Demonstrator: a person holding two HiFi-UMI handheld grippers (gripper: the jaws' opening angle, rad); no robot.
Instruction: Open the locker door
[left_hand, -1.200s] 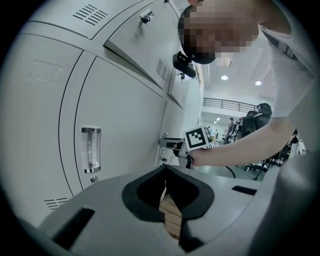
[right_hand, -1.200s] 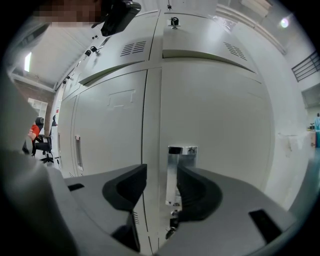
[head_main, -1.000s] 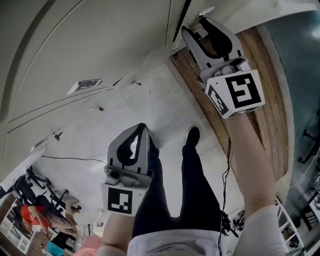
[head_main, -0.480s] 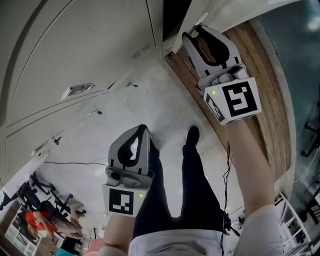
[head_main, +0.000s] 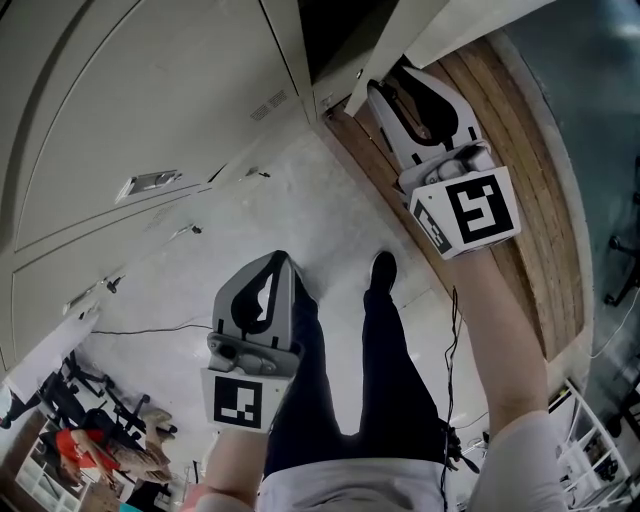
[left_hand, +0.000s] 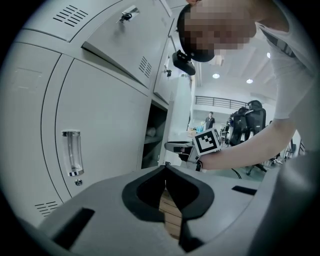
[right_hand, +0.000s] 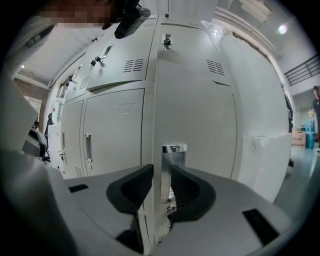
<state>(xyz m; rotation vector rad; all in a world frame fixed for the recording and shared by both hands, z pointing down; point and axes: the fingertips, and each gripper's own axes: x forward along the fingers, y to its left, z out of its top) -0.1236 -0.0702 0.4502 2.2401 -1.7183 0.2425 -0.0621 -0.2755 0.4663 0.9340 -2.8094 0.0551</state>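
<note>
Now right gripper (right_hand: 161, 171), jaws just closed on the locker door (right_hand: 200, 115) edge mid-frame, should pull steadily along the hinge arc.

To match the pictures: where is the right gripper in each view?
Head view: right gripper upper right, on the door edge.
Left gripper view: right of centre.
Right gripper view: bottom centre, jaws just closed on the door edge.
Shared landmark: neighbouring locker's handle.

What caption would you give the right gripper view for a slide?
Right gripper, jaws just closed on the edge of the locker door.
</note>
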